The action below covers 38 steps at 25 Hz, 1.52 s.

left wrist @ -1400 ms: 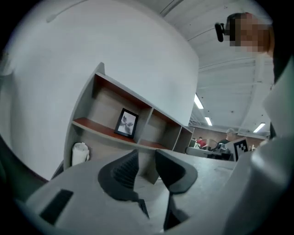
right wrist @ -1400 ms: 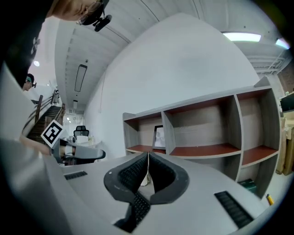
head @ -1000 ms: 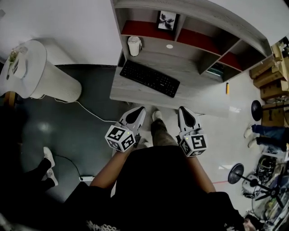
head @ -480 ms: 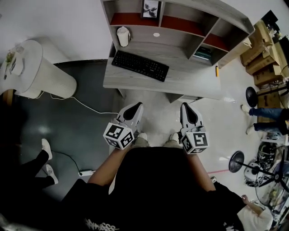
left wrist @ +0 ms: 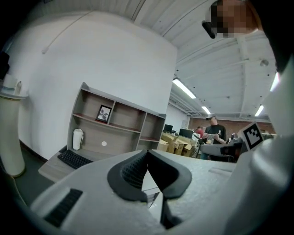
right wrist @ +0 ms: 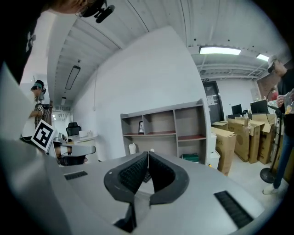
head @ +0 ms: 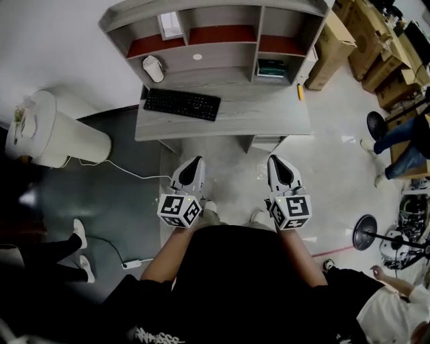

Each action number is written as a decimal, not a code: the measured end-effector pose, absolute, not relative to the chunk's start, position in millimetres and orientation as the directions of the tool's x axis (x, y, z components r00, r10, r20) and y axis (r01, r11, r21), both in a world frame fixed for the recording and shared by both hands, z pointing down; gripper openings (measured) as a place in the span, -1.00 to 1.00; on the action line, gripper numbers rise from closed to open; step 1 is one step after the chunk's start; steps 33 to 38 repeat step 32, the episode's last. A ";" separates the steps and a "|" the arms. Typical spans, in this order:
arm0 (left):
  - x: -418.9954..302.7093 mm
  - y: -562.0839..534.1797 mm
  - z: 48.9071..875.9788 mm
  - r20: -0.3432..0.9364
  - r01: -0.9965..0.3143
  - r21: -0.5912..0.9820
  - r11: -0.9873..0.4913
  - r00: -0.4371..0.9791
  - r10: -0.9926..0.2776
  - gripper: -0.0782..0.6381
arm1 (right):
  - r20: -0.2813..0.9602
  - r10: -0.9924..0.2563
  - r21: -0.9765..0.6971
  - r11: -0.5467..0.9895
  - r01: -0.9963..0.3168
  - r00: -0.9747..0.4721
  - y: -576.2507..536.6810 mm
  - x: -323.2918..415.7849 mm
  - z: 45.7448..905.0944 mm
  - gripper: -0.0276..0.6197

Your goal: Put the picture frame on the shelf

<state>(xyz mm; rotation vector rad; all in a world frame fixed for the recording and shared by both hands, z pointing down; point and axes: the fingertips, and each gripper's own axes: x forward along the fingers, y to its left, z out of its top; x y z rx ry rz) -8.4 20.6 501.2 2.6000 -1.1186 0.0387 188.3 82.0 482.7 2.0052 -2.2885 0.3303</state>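
Observation:
The picture frame (head: 170, 25) stands upright in the upper left compartment of the grey desk shelf (head: 222, 10), far ahead of both grippers. It shows small in the left gripper view (left wrist: 104, 113) and in the right gripper view (right wrist: 141, 126). My left gripper (head: 193, 163) and right gripper (head: 277, 161) are held side by side at waist height over the floor, well short of the desk. Both are shut with nothing between the jaws, as the left gripper view (left wrist: 147, 151) and the right gripper view (right wrist: 148, 153) show.
On the desk (head: 269, 121) lie a black keyboard (head: 182, 104) and a white jar (head: 153, 67). A white cylinder unit (head: 57, 134) stands left with a cable across the floor. Cardboard boxes (head: 336, 40) and a stand base (head: 366, 238) are right. People stand at both sides.
The desk and shelf have shifted up and left in the head view and look farther off. Both grippers stay shut and keep their place in front of the body.

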 end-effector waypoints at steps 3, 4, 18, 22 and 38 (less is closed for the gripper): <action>31.5 35.7 504.3 0.173 -0.749 0.249 -0.614 0.658 -0.733 -0.73 | 0.197 -0.972 -0.081 0.112 -0.990 -0.126 103.8 235.3 478.8 -0.87; 42.0 40.2 503.6 0.175 -0.759 0.245 -0.603 0.646 -0.743 -0.73 | 0.193 -0.974 -0.077 0.109 -0.991 -0.122 108.8 248.6 477.9 -0.87; 88.2 83.6 500.7 0.117 -0.747 0.245 -0.618 0.655 -0.747 -0.73 | 0.173 -0.972 -0.065 0.152 -0.986 -0.161 123.1 289.3 482.7 -0.88; 81.1 75.7 494.9 0.111 -0.748 0.247 -0.616 0.653 -0.749 -0.73 | 0.165 -0.971 -0.062 0.165 -0.984 -0.173 113.7 287.3 475.9 -0.88; 74.6 75.4 497.1 0.116 -0.757 0.247 -0.605 0.643 -0.757 -0.73 | 0.164 -0.967 -0.075 0.183 -0.980 -0.193 113.4 279.2 483.7 -0.88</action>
